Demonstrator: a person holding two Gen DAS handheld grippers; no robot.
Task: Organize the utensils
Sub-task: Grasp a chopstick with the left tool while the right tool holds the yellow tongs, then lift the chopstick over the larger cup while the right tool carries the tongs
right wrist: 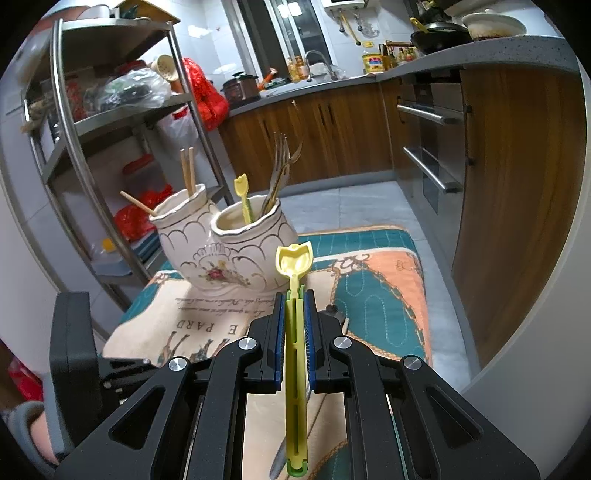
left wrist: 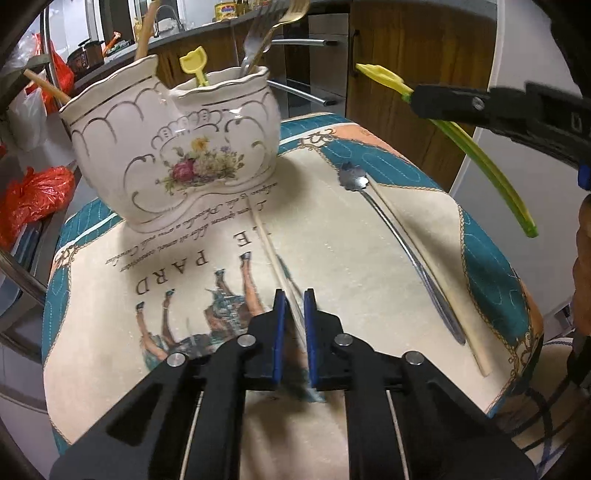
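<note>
Here the left gripper point(left wrist: 294, 295) has its jaws pinched on a chopstick point(left wrist: 266, 240) lying on the open cloth point(left wrist: 351, 236) before the holder point(left wrist: 173, 147), while the right gripper point(right wrist: 294, 295) clamps a yellow spoon point(right wrist: 294, 266).

Ahead of me a kitchen, wood-fronted cabinets point(right wrist: 332, 136) under a grey speckled counter point(right wrist: 480, 55), steel drawer handles point(right wrist: 428, 114) to my right, pale grey floor tiles point(right wrist: 362, 206), a metal shelving rack point(right wrist: 110, 110) with red plastic bags point(right wrist: 203, 96) left, white tiled wall point(right wrist: 207, 33) behind.
</note>
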